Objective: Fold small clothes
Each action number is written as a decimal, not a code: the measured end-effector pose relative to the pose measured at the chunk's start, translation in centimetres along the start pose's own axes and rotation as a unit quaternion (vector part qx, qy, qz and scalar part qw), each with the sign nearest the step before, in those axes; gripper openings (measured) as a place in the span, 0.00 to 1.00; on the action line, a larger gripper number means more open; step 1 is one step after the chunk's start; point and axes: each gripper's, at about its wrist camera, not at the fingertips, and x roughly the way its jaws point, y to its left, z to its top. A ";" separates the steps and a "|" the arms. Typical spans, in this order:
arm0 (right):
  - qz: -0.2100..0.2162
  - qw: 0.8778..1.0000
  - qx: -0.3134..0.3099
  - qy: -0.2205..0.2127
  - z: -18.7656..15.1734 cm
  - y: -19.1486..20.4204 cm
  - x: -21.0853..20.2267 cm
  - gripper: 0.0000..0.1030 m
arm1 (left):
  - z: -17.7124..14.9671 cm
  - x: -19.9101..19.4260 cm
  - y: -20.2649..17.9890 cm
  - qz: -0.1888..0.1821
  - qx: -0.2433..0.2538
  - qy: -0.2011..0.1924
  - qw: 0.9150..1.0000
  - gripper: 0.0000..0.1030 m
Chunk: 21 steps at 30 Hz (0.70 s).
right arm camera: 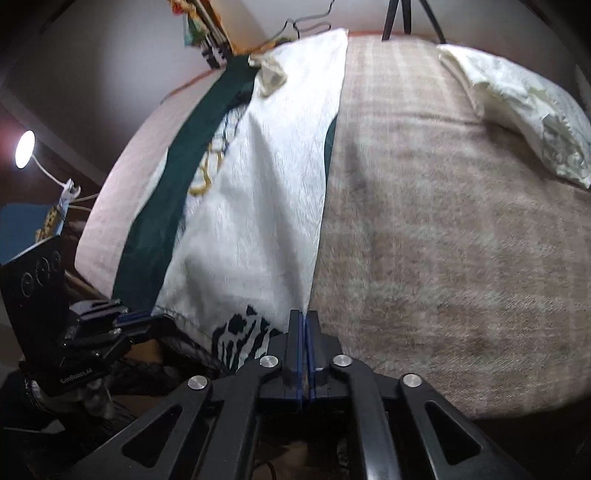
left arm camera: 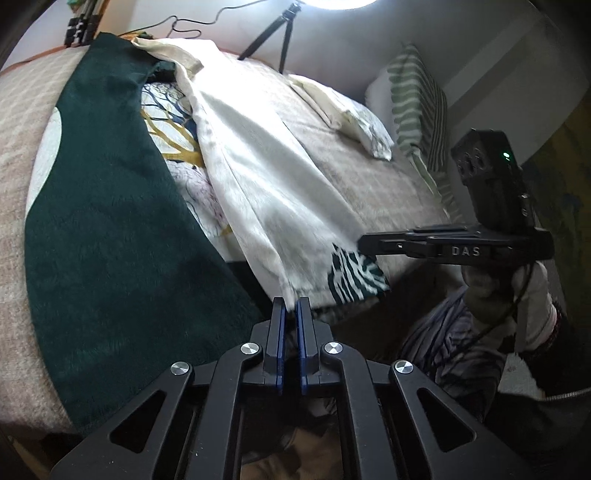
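Observation:
A small garment (left arm camera: 266, 177), white inside and dark green outside with a tree print, lies lengthwise on the bed (left arm camera: 369, 177). Its white flap is folded over the middle. My left gripper (left arm camera: 290, 304) is shut on the garment's near white corner at the bed's edge. To the right, my right gripper (left arm camera: 364, 243) reaches the hem by the black-and-white printed patch. In the right wrist view the garment (right arm camera: 258, 221) runs away from me, and my right gripper (right arm camera: 304, 315) is shut on its near right corner. The left gripper (right arm camera: 147, 317) holds the opposite near corner.
A beige blanket (right arm camera: 443, 221) covers the bed. A white pillow (right arm camera: 524, 110) and a green striped cushion (left arm camera: 417, 103) lie at the far right. A tripod (left arm camera: 280, 33) stands behind the bed, a lamp (right arm camera: 25, 149) to the left. A gloved hand (left arm camera: 517, 295) holds the right gripper.

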 end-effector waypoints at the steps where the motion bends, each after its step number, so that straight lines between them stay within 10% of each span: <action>1: -0.004 1.000 -0.002 -0.001 -0.2 0.1 0.1 0.18 | -0.1 -0.6 -0.2 0.006 0.009 -0.004 1.000 0.06; 6: 0.013 1.000 -0.001 -0.011 -0.7 -0.3 -0.6 0.29 | -1.1 -5.6 0.3 0.065 0.019 -0.048 0.997 0.39; 12: 0.027 1.000 0.007 -0.008 -0.9 -1.0 -0.6 0.32 | -2.8 -9.2 5.8 0.120 -0.082 -0.058 0.988 0.43; 21: 0.042 0.999 0.001 0.002 -0.8 -0.3 -0.3 0.32 | -3.0 -7.2 6.8 0.085 -0.132 -0.049 0.986 0.40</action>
